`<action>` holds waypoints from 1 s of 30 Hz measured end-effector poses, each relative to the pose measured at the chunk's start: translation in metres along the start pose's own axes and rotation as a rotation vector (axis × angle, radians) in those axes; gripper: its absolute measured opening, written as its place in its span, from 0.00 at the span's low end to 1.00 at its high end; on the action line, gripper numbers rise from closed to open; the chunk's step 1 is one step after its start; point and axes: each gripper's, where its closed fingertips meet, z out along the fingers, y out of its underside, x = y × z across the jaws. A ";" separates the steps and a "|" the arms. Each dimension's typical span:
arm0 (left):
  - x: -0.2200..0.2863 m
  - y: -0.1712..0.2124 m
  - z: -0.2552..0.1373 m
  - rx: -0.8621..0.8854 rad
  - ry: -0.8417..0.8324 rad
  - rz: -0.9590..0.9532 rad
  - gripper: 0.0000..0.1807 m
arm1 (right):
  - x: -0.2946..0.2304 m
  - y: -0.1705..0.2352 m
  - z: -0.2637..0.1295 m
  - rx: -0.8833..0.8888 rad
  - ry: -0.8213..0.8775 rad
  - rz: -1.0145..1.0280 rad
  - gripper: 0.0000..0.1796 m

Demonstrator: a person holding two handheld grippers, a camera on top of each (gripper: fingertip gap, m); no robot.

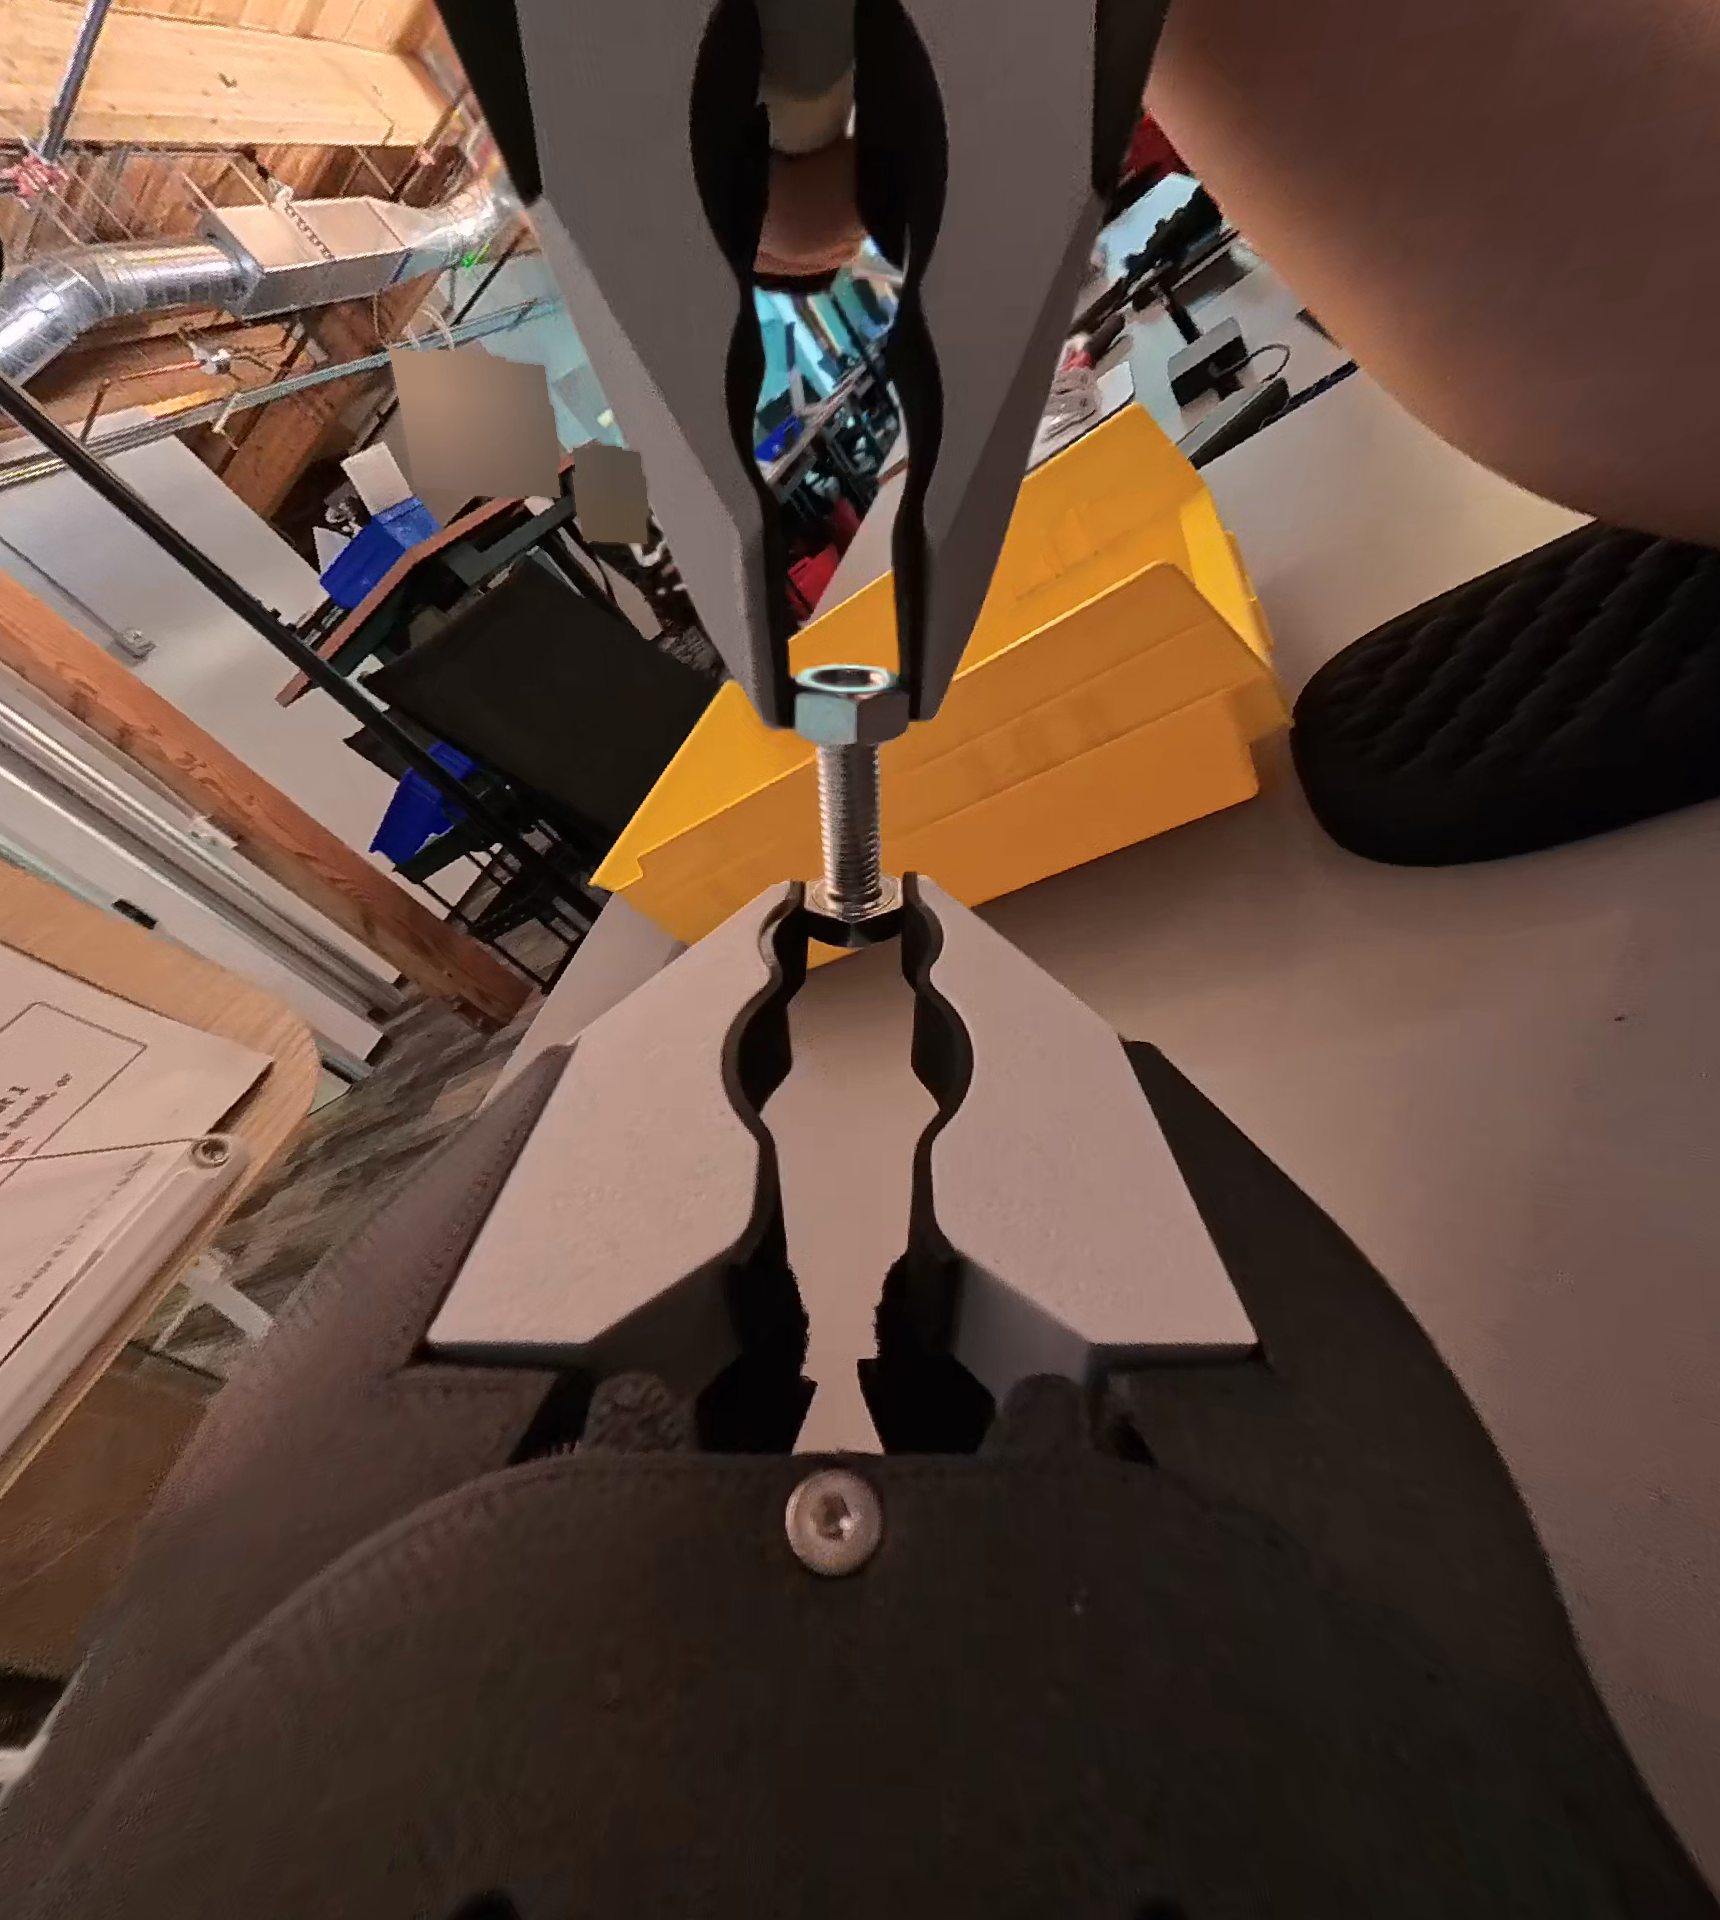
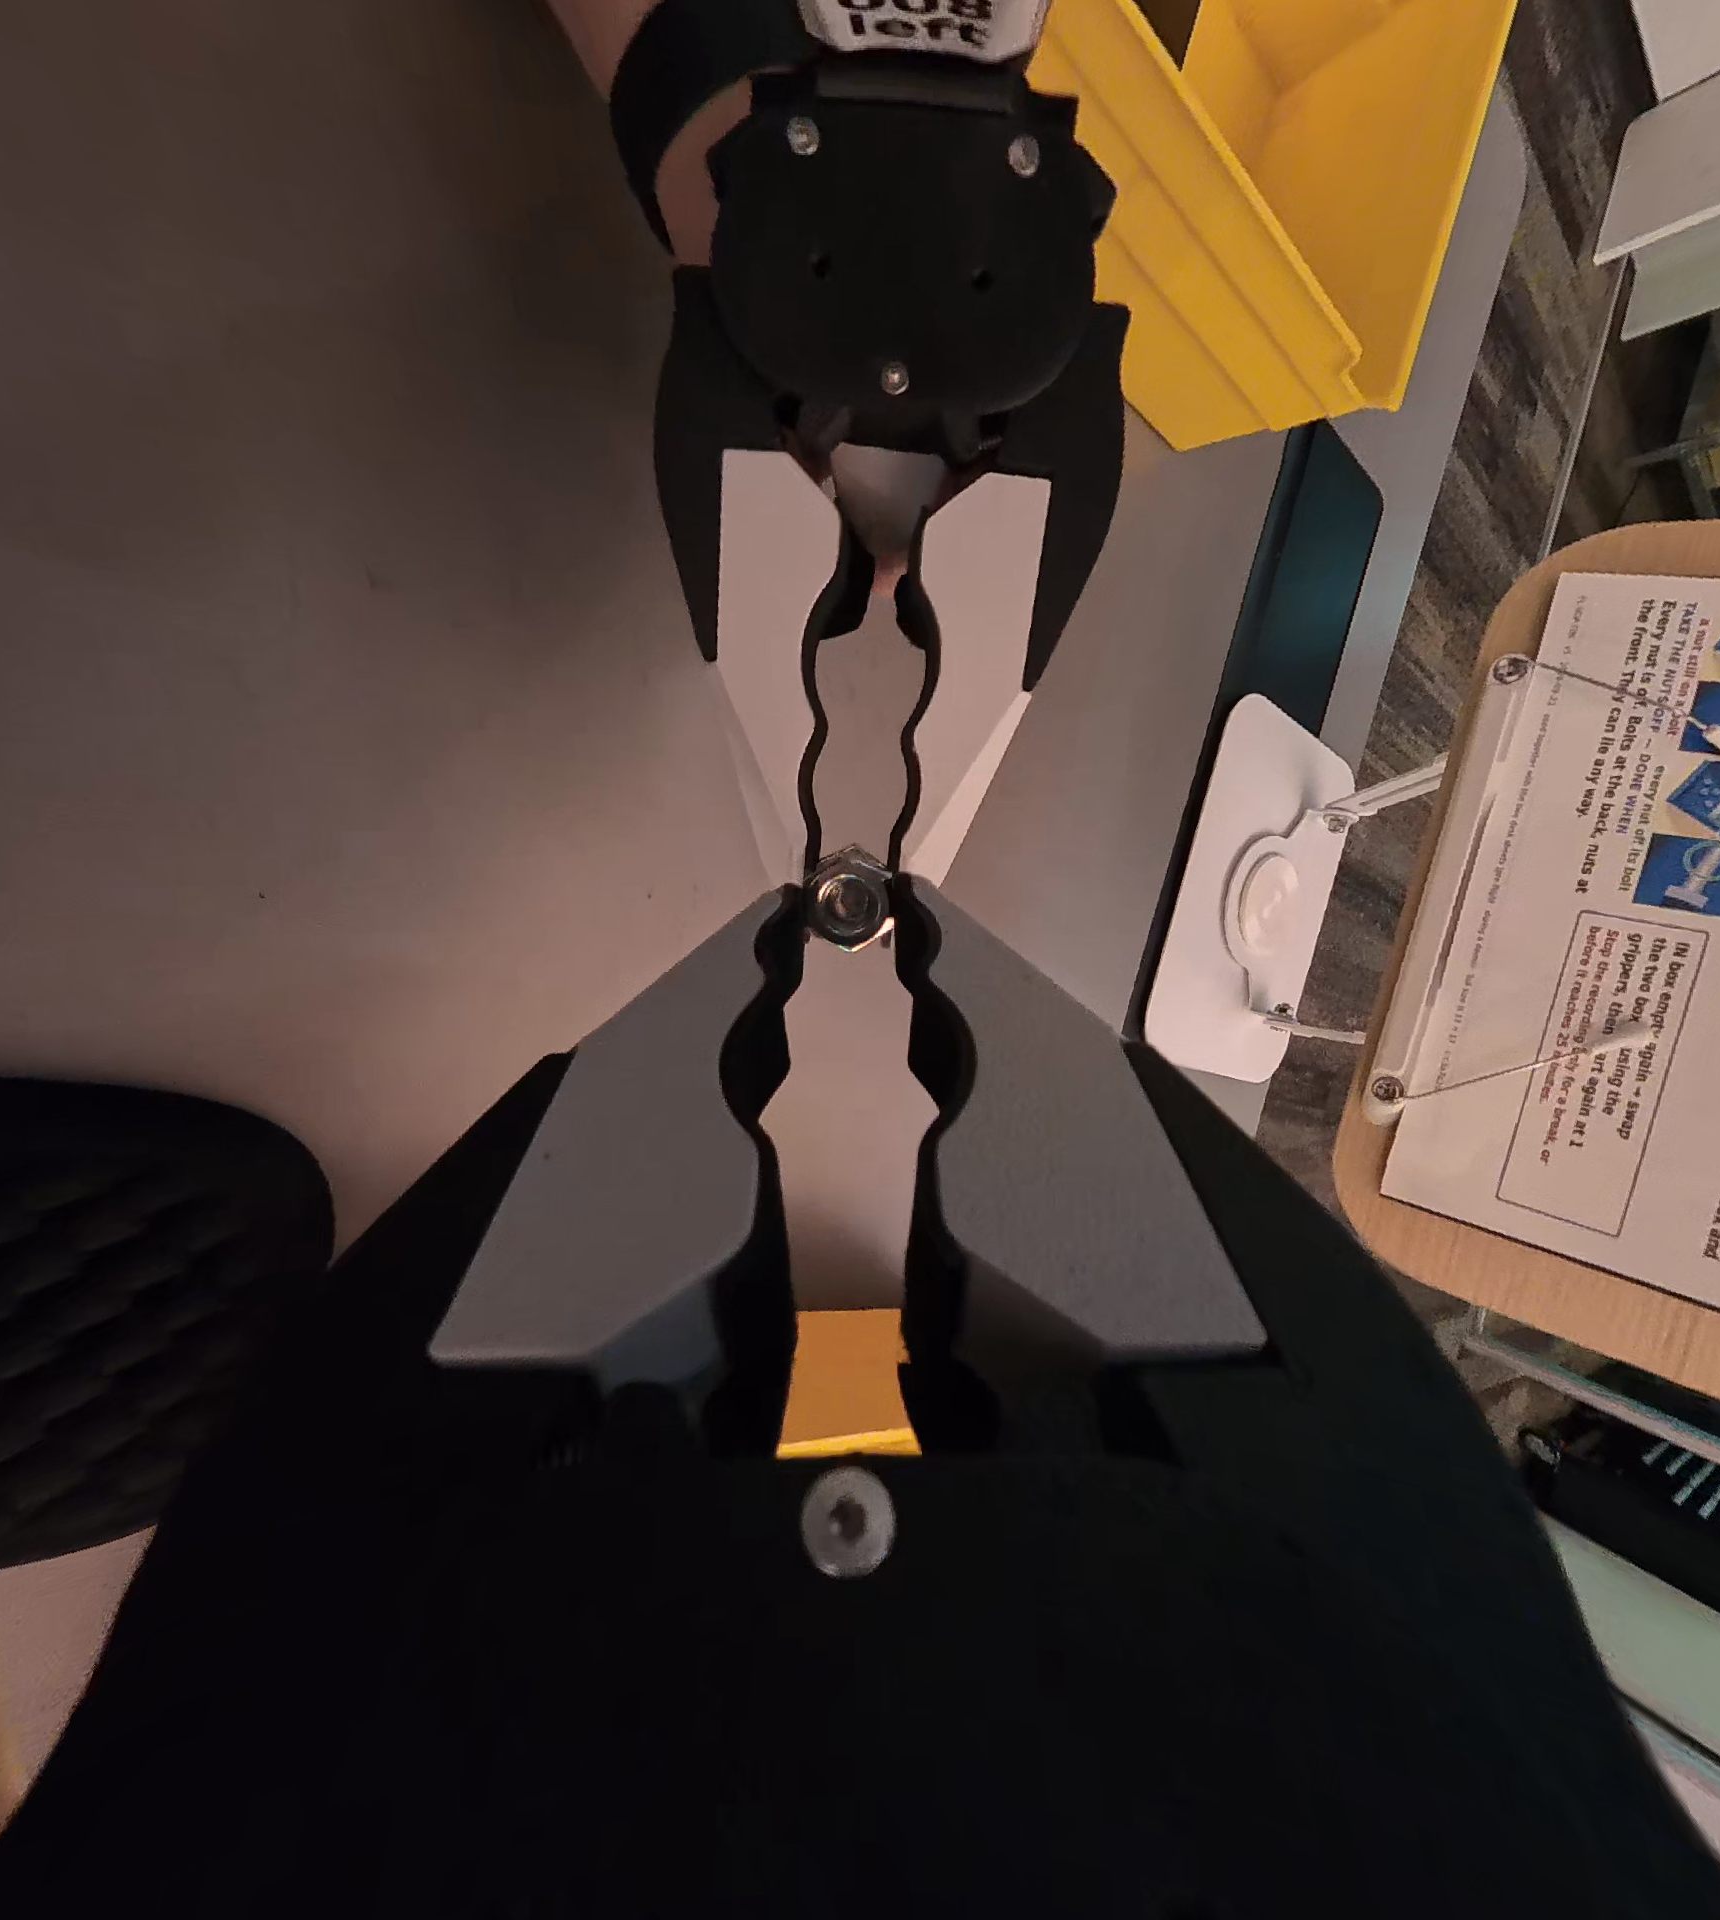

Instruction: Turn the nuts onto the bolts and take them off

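A silver bolt hangs in the air between my two grippers, above the pale table. My left gripper comes in from below in the left wrist view and is shut on the bolt's head end. My right gripper comes in from above and is shut on a hex nut at the bolt's far end. In the right wrist view the nut is seen end-on, with its hole showing, between the tips of my right gripper. My left gripper faces it just behind.
A yellow bin lies on the table behind the bolt; it also shows in the right wrist view. A black textured pad lies to one side. A printed sheet on a wooden stand stands off the table edge. A person's arm is overhead. The tips of both grippers are at nearly the same place.
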 end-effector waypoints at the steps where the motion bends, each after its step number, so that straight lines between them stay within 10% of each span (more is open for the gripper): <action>1: 0.001 -0.001 0.000 0.010 0.012 -0.008 0.09 | -0.001 -0.001 -0.001 0.010 -0.002 -0.004 0.09; 30: -0.021 0.003 -0.001 -0.091 -0.140 0.030 0.09 | 0.020 0.002 0.000 -0.043 0.079 0.149 0.09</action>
